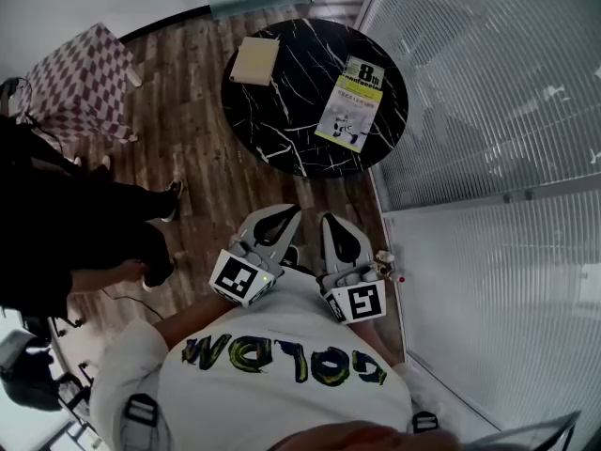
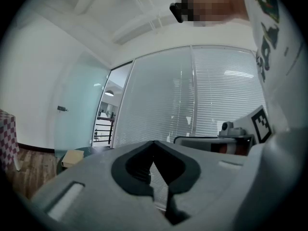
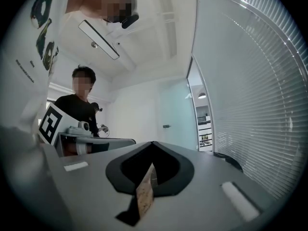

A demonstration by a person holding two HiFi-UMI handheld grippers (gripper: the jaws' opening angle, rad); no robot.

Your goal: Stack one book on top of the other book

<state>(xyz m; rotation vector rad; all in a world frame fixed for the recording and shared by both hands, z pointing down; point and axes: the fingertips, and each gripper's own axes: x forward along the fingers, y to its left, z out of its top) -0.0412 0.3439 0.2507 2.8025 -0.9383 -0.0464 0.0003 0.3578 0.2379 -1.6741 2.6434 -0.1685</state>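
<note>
Two books lie apart on a round black marble table (image 1: pixel 291 144): a plain tan book (image 1: pixel 254 61) at its left rim and a yellow-and-white printed book (image 1: pixel 351 101) at its right side. Both grippers are held level close to the person's chest, well short of the table. My left gripper (image 1: pixel 285 212) is shut with nothing in it, and so is my right gripper (image 1: pixel 331 220) beside it. In the left gripper view the shut jaws (image 2: pixel 154 144) fill the bottom, and the tan book (image 2: pixel 72 158) shows small at the far left. The right gripper view shows its jaws (image 3: pixel 153 145) shut and no book.
A glass wall with white blinds (image 1: pixel 488 111) runs along the right, close to the table. A checkered seat (image 1: pixel 80 83) stands at the upper left on the wood floor. A person in black (image 1: pixel 56 224) stands at the left, also seen as a person (image 3: pixel 77 105) behind the left gripper.
</note>
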